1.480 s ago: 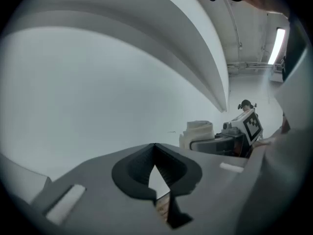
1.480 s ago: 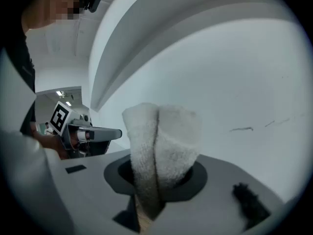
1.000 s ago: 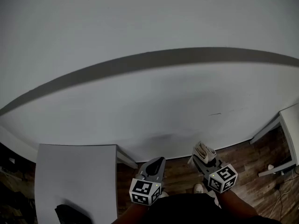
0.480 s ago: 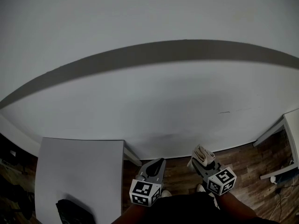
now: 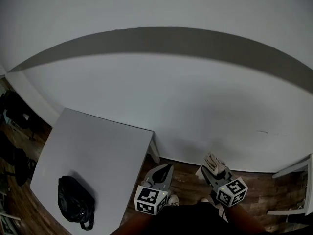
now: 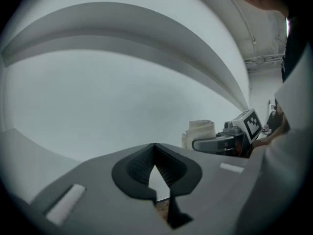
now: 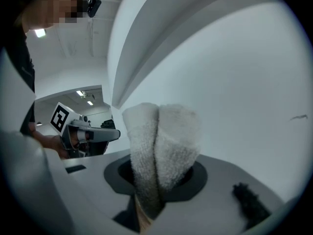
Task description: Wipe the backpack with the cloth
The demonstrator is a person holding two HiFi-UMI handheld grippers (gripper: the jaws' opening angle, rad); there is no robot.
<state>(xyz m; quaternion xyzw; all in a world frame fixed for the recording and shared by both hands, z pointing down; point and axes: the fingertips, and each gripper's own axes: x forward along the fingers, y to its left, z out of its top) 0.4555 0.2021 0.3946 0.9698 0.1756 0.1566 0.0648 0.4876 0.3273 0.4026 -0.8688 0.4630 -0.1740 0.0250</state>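
- Black backpack (image 5: 74, 201) lies slumped at the far left of the head view, on the near part of a white table (image 5: 102, 151) and close to its near edge. A strap loop trails toward that edge.
- The grey left gripper (image 5: 166, 169) is held low in front of the person, over the wooden floor (image 5: 186, 182), to the right of the table and well apart from the bag. Its jaws are pressed together with nothing between them.
- Just to its right, the right gripper (image 5: 211, 170) is clamped on a folded off-white terry cloth (image 5: 214, 159). The fold stands up out of the jaws, toward a plain white wall (image 5: 195, 97).
- Judged risk: the bag is soft and unbraced. A firm wipe aimed toward the near edge could slide it along the smooth top or off the table, so the empty left gripper would likely need to steady it.
- Judged risk: only the lower part of the fold is pinched. Dragging it across fabric, zips or straps could pull it loose or make it unfold, leaving hard jaw tips scraping the bag.
- Judged risk: the trailing strap could snag a jaw during a stroke.
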